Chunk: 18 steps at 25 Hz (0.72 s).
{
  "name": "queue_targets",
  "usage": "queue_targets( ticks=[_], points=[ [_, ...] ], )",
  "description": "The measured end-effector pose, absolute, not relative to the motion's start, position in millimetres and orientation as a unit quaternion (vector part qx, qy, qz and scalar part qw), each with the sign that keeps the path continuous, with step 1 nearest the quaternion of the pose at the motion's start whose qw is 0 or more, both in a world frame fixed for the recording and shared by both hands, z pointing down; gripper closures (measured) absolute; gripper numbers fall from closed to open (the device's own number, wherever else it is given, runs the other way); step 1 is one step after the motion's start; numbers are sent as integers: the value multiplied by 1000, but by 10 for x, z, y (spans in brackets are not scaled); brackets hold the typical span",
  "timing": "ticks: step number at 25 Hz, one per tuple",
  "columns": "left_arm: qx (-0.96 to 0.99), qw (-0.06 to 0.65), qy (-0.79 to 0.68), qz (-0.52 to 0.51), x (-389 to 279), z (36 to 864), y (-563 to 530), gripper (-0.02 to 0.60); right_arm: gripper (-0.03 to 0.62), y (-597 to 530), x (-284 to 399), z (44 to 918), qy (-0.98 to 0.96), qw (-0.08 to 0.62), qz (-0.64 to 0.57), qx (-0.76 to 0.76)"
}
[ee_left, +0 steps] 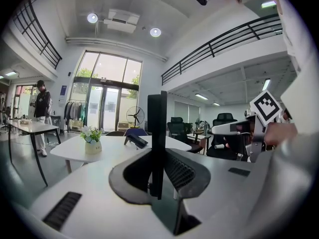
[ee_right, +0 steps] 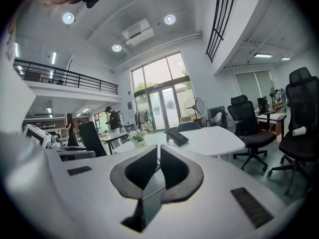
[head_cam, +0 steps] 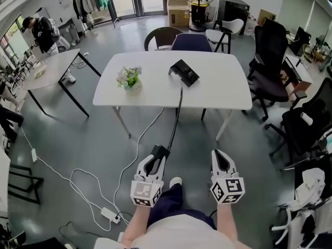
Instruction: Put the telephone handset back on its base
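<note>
My left gripper (head_cam: 157, 153) is shut on the black telephone handset (head_cam: 158, 151), low and in front of the person's legs, well short of the table. In the left gripper view the handset (ee_left: 157, 133) stands as an upright black bar between the pads. Its coiled black cord (head_cam: 176, 118) runs up to the black telephone base (head_cam: 184, 72), which sits on the white table (head_cam: 223, 87) towards the far side. The base (ee_left: 135, 141) also shows in the left gripper view, and the same base (ee_right: 178, 137) in the right gripper view. My right gripper (head_cam: 222, 156) hangs beside the left one, shut and holding nothing.
A small potted plant (head_cam: 129, 79) stands on the table left of the base. Chairs (head_cam: 191, 41) line the far side and black office chairs (head_cam: 270, 61) crowd the right. A white cable and power strip (head_cam: 110, 214) lie on the floor at left, near a second table (head_cam: 52, 69).
</note>
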<state>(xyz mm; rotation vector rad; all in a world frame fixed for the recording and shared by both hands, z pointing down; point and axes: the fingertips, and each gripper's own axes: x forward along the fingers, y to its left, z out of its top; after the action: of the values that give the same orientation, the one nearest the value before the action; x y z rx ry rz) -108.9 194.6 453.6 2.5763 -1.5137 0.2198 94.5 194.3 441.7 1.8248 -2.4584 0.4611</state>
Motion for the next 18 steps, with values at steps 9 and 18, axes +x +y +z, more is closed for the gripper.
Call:
queue_targets(
  ticks=[9,18],
  points=[
    [855,86,-507,68,-1286,4594,1395,499,553,1403,772,4428,-794,27,153,588],
    [859,90,-499,65,-1372,4643,943,499,553,950,687,4431,-793,29,146,591]
  ],
)
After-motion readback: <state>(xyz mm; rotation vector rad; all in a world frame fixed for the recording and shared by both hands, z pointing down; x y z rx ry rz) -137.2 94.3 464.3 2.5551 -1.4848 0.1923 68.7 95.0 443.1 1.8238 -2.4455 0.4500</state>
